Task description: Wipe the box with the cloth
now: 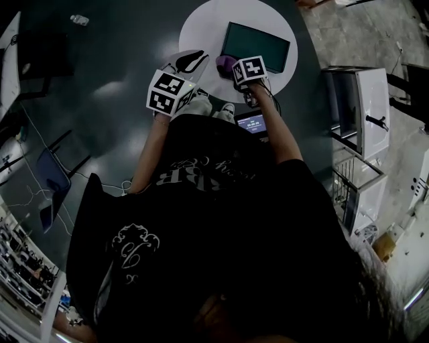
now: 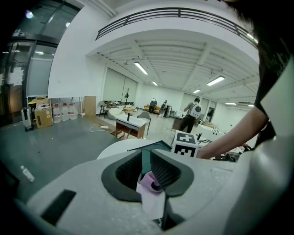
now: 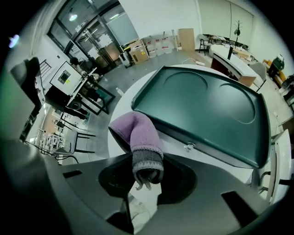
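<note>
A flat dark green box (image 1: 258, 45) lies on a round white table (image 1: 201, 27). My right gripper (image 1: 236, 71) is shut on a purple knitted cloth (image 1: 224, 63) with a grey band. In the right gripper view the cloth (image 3: 138, 131) sticks out of my right gripper (image 3: 147, 176) and hangs over the table beside the near left corner of the box (image 3: 206, 110). My left gripper (image 1: 194, 60) hovers just left of the cloth, jaws together and holding nothing. Through the narrow slit of my left gripper (image 2: 147, 172) I see the cloth (image 2: 150, 178) and the box edge (image 2: 154, 147).
A lit screen (image 1: 253, 122) sits below the right forearm. White cabinets (image 1: 365, 107) stand to the right of the table, a dark chair (image 1: 53, 171) to the left. A bottle (image 1: 79, 20) lies on the floor. People (image 2: 193, 114) stand far off.
</note>
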The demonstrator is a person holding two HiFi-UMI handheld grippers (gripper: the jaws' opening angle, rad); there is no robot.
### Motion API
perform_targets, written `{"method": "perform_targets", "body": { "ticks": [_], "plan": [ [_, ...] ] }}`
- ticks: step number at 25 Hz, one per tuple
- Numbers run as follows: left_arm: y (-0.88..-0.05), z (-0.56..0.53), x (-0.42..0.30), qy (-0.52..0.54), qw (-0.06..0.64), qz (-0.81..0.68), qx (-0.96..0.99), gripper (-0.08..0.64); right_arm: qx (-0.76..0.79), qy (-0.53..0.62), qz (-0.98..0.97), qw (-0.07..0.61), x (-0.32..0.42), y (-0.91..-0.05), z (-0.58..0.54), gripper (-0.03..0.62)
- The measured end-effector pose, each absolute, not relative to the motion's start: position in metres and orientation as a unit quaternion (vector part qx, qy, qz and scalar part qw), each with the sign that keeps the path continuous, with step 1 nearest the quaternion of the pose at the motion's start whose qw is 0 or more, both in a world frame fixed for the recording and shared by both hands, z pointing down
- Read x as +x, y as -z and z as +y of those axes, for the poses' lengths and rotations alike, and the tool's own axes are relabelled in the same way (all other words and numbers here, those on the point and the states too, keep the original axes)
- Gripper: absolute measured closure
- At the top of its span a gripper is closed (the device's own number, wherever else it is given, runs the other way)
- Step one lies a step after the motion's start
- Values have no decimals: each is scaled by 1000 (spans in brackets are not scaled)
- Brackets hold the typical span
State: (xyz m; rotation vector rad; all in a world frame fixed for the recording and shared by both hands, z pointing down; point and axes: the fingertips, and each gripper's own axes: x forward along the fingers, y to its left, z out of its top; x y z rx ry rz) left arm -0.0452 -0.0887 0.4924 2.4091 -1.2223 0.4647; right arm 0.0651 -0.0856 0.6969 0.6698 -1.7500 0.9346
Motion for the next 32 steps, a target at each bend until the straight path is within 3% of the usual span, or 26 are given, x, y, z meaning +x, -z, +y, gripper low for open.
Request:
{"method": "perform_targets", "body": {
  "ticks": [32],
  "plan": [
    [-492, -122, 80, -195, 173, -284, 923, 508, 395, -428, -643, 497, 291, -677, -87, 491]
  ]
}}
